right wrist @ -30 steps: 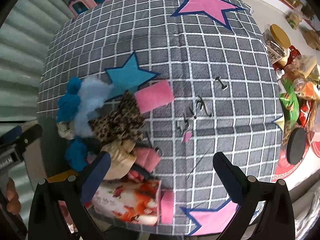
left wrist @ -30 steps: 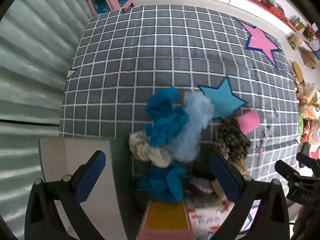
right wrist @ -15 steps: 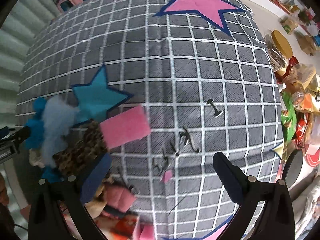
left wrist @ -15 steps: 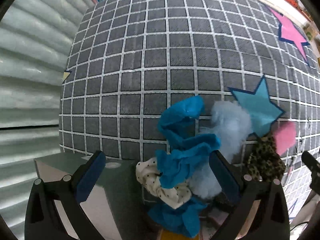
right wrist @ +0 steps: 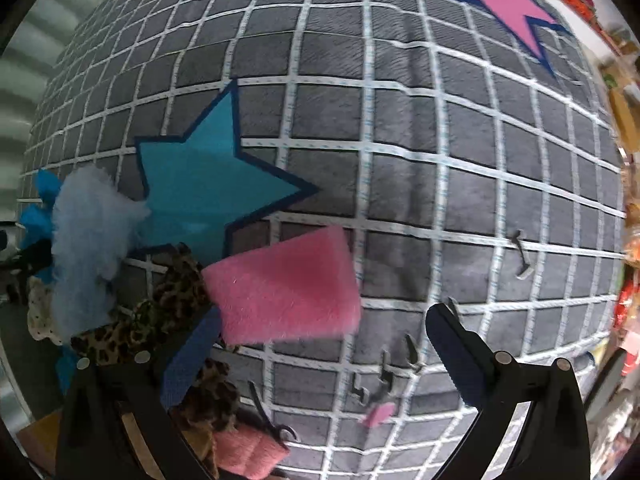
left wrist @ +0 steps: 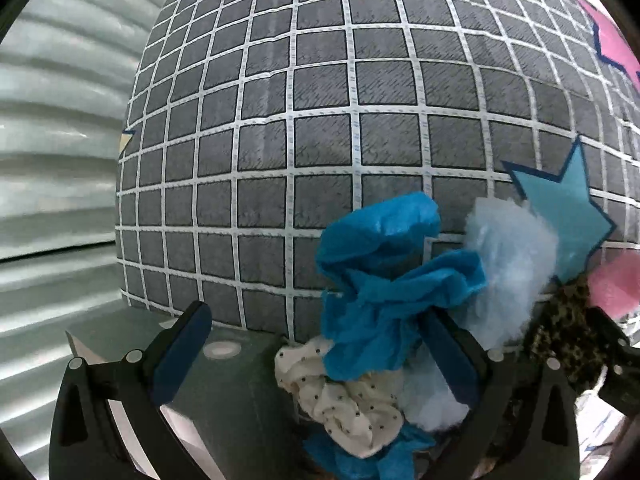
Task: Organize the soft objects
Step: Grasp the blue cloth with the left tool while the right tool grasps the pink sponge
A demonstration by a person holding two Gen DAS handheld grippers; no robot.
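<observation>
The right gripper (right wrist: pixel 320 364) is hovering with jaws spread wide and empty, the fluffy pink rectangular sponge (right wrist: pixel 282 286) lying at its eleven o'clock, touching the left finger, long axis running nine to three. The left gripper (left wrist: pixel 316 356), likewise gaping, is nosing into the crumpled bright-blue cloth (left wrist: pixel 384 284) on the grey checked blanket (left wrist: pixel 320 120).

A grey grid-patterned mat (left wrist: pixel 320 120) with star patches fills the floor; corrugated pale wall (left wrist: pixel 60 120) at nine o'clock.
</observation>
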